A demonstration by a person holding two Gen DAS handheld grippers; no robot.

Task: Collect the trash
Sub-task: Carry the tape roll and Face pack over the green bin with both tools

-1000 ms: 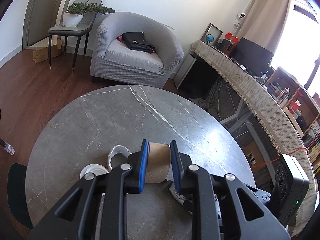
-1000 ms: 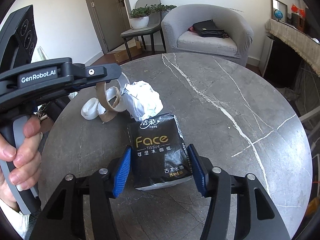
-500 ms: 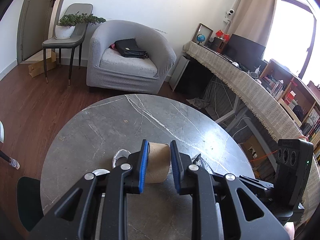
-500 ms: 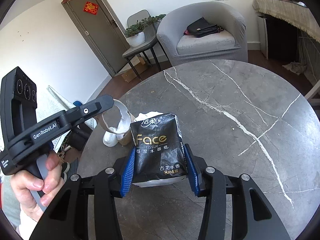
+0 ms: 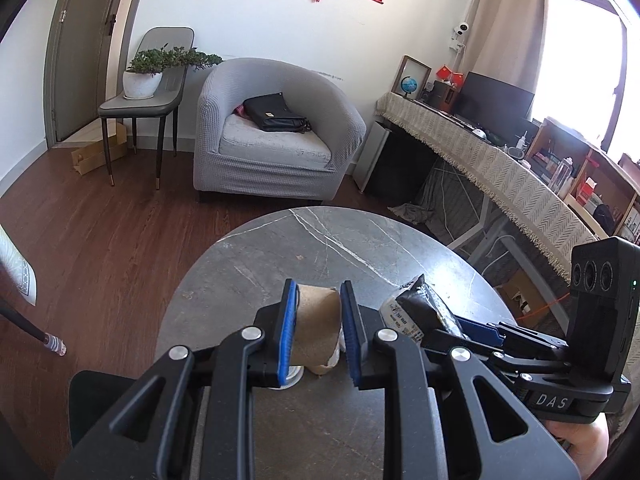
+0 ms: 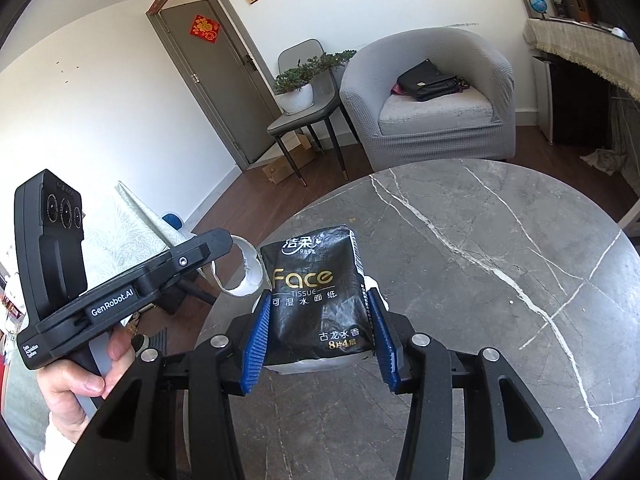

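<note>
A brown cardboard tube (image 5: 316,320) is clamped between the blue pads of my left gripper (image 5: 318,292), lifted above the round grey marble table (image 5: 320,248). In the right wrist view a white torn paper ring (image 6: 245,276) shows by the left gripper's tip (image 6: 216,242). My right gripper (image 6: 319,300) is shut on a black "Face" tissue pack (image 6: 316,264), held clear of the table (image 6: 480,260). The same pack (image 5: 420,308) appears at the right of the left wrist view. A hand (image 6: 76,376) grips the left tool's handle.
A small white roll (image 5: 290,376) lies on the table under the left fingers. Beyond the table stand a grey armchair (image 5: 276,148) with a black bag, a chair with a potted plant (image 5: 144,80), and a long cloth-covered desk (image 5: 500,168). A dark seat (image 5: 92,392) sits at the table's near left.
Both grippers rose off the table with their items. The right jaws closed onto the tissue pack and lifted it. The crumpled white paper behind it dropped out of view.
</note>
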